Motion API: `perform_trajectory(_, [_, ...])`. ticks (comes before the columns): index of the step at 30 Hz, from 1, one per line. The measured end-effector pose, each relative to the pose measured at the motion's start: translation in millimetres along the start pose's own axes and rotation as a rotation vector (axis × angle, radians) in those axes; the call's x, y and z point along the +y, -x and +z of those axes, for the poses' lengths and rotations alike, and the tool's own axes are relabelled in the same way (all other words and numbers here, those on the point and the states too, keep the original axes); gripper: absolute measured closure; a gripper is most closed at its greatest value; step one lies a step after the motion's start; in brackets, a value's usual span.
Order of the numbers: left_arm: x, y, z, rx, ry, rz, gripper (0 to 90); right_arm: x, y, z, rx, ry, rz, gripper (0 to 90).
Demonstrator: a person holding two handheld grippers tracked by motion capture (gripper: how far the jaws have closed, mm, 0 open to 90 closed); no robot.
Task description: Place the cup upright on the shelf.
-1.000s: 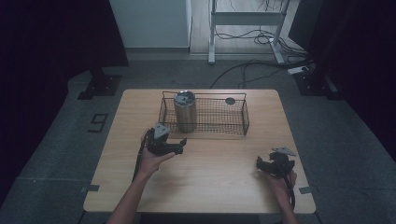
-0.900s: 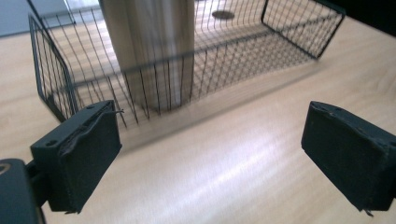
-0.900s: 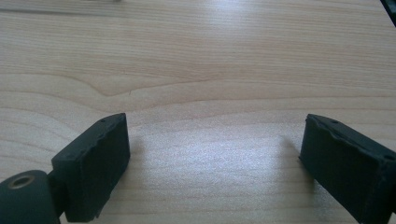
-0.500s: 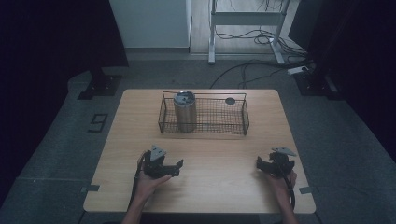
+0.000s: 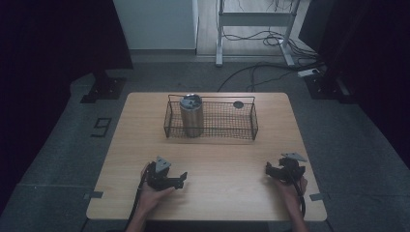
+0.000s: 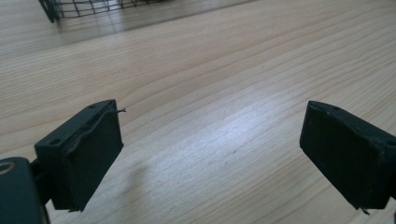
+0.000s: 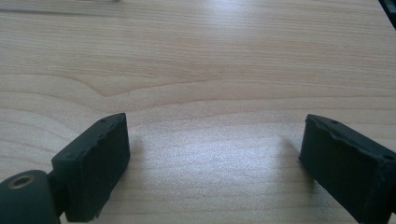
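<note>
Both grippers are resting low over the near edge of the table (image 5: 212,159), the left gripper (image 5: 180,180) toward the near left corner and the right gripper (image 5: 269,170) toward the near right corner, each with its jaws spread wide and gripping nothing. The metal cup (image 5: 191,116) is standing upright inside the left end of the wire basket (image 5: 241,129), which is sitting along the far edge, well apart from both hands.
</note>
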State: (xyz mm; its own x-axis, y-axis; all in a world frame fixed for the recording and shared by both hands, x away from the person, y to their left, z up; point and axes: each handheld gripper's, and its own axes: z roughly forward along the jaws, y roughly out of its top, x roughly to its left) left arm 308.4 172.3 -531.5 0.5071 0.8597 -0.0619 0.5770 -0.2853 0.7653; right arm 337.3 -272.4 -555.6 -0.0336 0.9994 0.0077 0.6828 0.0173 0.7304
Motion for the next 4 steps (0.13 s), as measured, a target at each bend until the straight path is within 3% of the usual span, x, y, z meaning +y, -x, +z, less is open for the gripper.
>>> perform_trajectory(4, [0.1,-0.3,-1.7,-0.011,0.010,-0.010,6.6,0.1,0.2,0.0,0.001,0.000,0.001,8.3])
